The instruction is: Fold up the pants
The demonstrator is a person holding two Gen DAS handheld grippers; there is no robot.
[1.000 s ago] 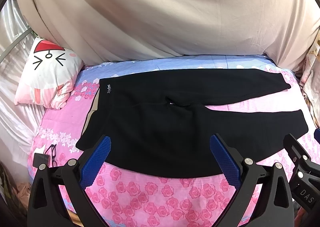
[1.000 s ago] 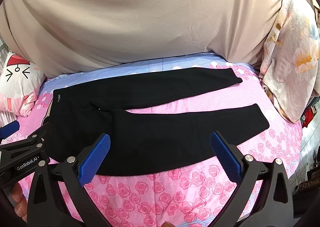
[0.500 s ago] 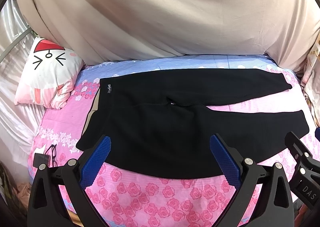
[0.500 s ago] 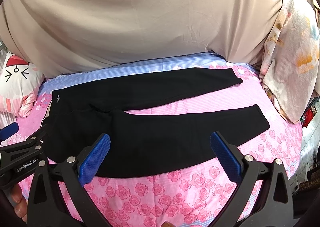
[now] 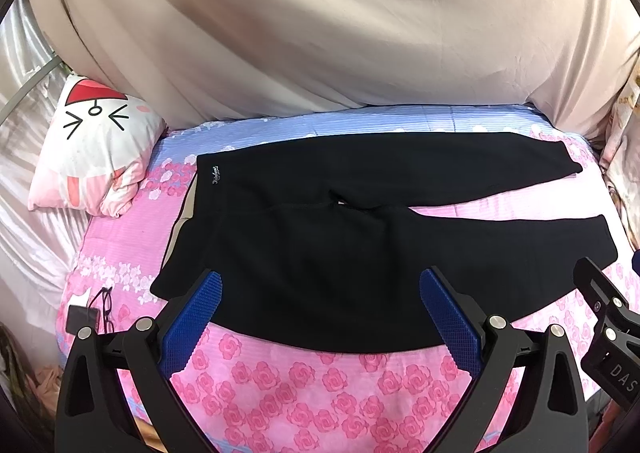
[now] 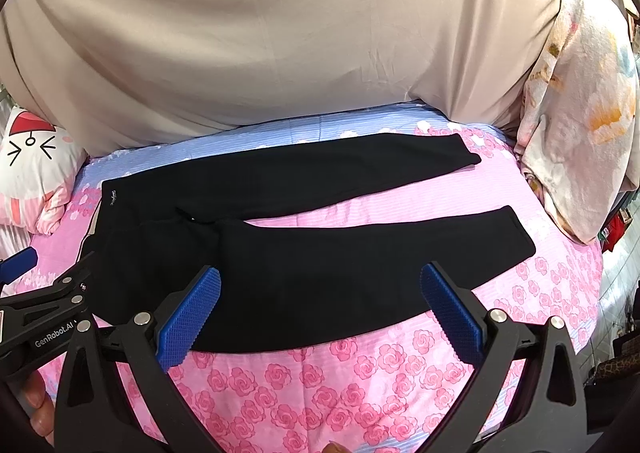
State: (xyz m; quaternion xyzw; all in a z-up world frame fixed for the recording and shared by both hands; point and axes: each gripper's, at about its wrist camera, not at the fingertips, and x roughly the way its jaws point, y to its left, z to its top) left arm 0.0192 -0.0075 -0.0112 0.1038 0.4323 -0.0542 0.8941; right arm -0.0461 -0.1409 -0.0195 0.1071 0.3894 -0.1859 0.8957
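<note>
Lying flat on the pink rose-print bedsheet [image 5: 320, 385], the black fabric pants [image 5: 340, 253] have the waistband left and 2 legs splayed rightward. Left gripper [image 5: 320, 293] and right gripper [image 6: 320, 289] hover above the near edge, blue-padded fingers wide apart, empty.

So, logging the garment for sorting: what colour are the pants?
Plain black pants, with a small pale logo at the waistband; clearest in the left wrist view.
</note>
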